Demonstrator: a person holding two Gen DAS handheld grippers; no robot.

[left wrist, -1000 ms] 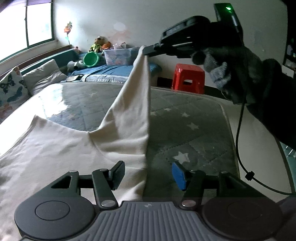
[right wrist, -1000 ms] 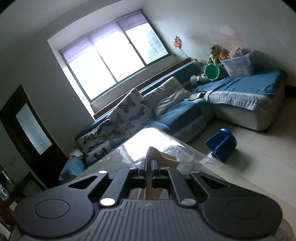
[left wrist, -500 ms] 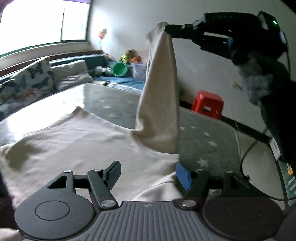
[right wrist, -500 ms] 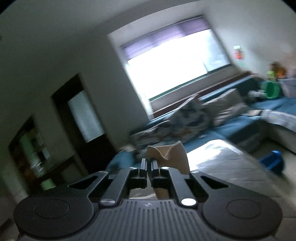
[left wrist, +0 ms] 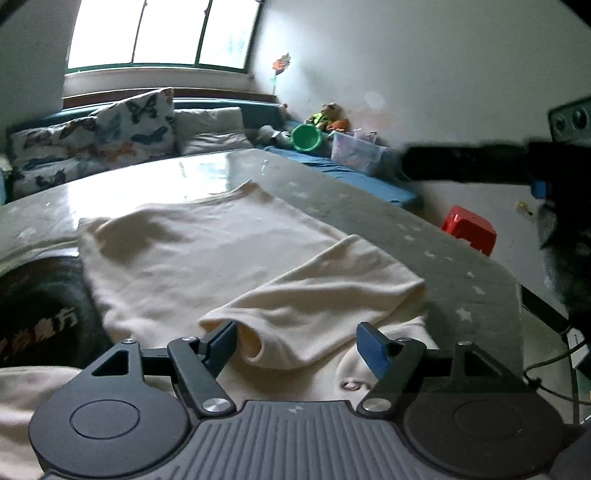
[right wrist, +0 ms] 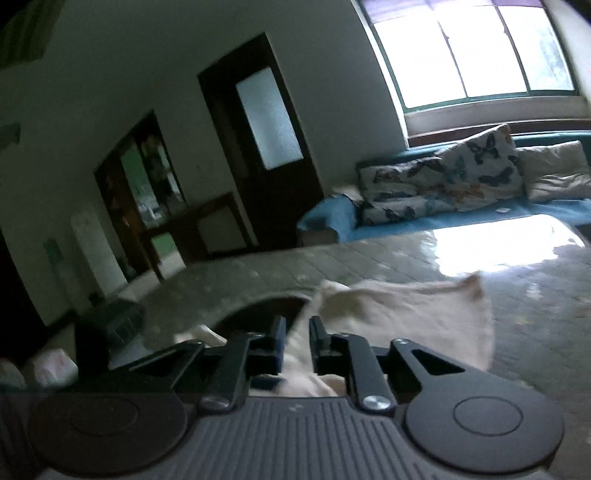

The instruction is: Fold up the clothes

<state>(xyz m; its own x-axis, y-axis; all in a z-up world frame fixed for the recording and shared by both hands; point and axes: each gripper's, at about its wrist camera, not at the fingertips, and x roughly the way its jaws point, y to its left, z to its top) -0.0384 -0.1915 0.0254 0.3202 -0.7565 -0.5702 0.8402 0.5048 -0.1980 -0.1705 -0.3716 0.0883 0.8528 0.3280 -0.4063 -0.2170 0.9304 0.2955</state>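
I'm letting the sleeve (left wrist: 317, 291) drop across the cream shirt (left wrist: 192, 243) — right hand-held gripper (right wrist: 295, 341) easing apart, cloth between; left hand-held gripper (left wrist: 295, 341) released, ready.

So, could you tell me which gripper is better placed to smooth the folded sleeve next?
Probably the left gripper: open, directly over the folded sleeve. The right gripper is off to one side.

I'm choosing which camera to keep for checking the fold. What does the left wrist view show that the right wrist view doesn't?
Left wrist only: the folded-over sleeve, red stool, green bowl, and the right hand-held gripper from outside.
Right wrist only: the door and cabinet.
Both: the cream garment, table, butterfly cushions and window.
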